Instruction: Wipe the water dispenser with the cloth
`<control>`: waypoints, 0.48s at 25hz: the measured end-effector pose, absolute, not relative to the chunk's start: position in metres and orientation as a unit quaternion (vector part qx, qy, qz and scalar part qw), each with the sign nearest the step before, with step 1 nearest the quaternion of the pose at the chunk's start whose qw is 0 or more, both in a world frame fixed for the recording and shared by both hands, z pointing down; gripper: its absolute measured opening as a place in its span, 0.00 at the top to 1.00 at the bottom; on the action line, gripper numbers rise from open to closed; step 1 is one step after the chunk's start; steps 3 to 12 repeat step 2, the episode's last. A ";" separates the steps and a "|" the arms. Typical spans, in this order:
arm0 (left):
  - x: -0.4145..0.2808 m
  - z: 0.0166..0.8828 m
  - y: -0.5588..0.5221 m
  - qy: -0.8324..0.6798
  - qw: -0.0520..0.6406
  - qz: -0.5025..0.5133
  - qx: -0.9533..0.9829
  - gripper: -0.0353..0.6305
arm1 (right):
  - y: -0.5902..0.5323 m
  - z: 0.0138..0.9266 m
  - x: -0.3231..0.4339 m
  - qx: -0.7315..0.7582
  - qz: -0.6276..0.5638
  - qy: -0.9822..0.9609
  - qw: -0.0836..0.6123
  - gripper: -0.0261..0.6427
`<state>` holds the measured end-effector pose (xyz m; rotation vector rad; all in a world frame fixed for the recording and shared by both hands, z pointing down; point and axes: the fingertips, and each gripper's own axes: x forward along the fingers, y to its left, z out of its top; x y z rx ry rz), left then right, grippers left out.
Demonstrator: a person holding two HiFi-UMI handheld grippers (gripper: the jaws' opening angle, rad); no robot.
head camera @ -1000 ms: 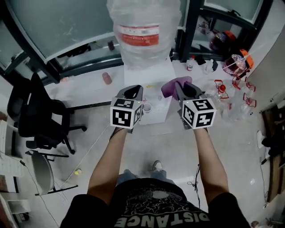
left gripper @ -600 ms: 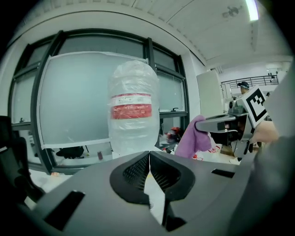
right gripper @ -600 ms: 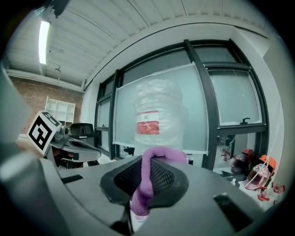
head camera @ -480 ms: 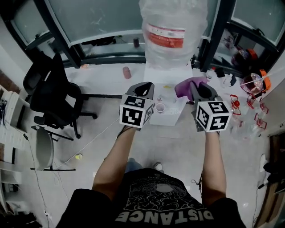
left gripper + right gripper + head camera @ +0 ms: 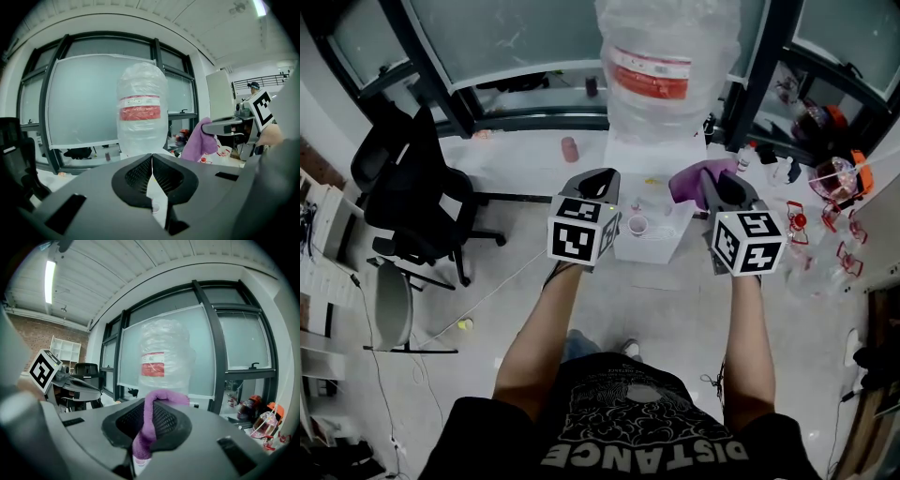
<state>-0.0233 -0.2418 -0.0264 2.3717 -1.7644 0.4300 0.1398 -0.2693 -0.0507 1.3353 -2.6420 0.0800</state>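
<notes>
At my far left a black office chair [image 5: 411,197] stands on the pale floor, well apart from where I work. My left gripper [image 5: 598,178] is held out in front of me with its jaws pressed together at the tips and nothing caught between them; through the narrow slit lower down I see only the white front of the water dispenser [image 5: 647,161]. That gripper hovers just beside the dispenser's left edge, not touching it as far as I can tell. The dispenser stands straight ahead of me against the dark-framed window, with a big clear bottle [image 5: 667,70] bearing a red label upright on top, and a small cup [image 5: 637,225] sits on its lower ledge between my two grippers. To the right of that, the purple cloth [image 5: 694,180] is bunched over the dispenser's upper right corner, and my right gripper [image 5: 712,184] is clenched on it, a fold of it rising out from between the jaws and drooping over them. Farther right, red-capped clutter [image 5: 830,178] lies on the floor.
</notes>
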 end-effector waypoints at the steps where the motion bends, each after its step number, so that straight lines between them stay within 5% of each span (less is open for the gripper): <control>1: -0.023 -0.023 -0.239 -0.588 0.076 0.143 0.792 0.91 | -0.267 -0.048 0.140 0.449 0.025 -0.889 0.089 0.91; 12: -0.023 -0.020 -0.236 -0.588 0.076 0.143 0.793 0.91 | -0.264 -0.046 0.139 0.449 0.024 -0.889 0.088 0.91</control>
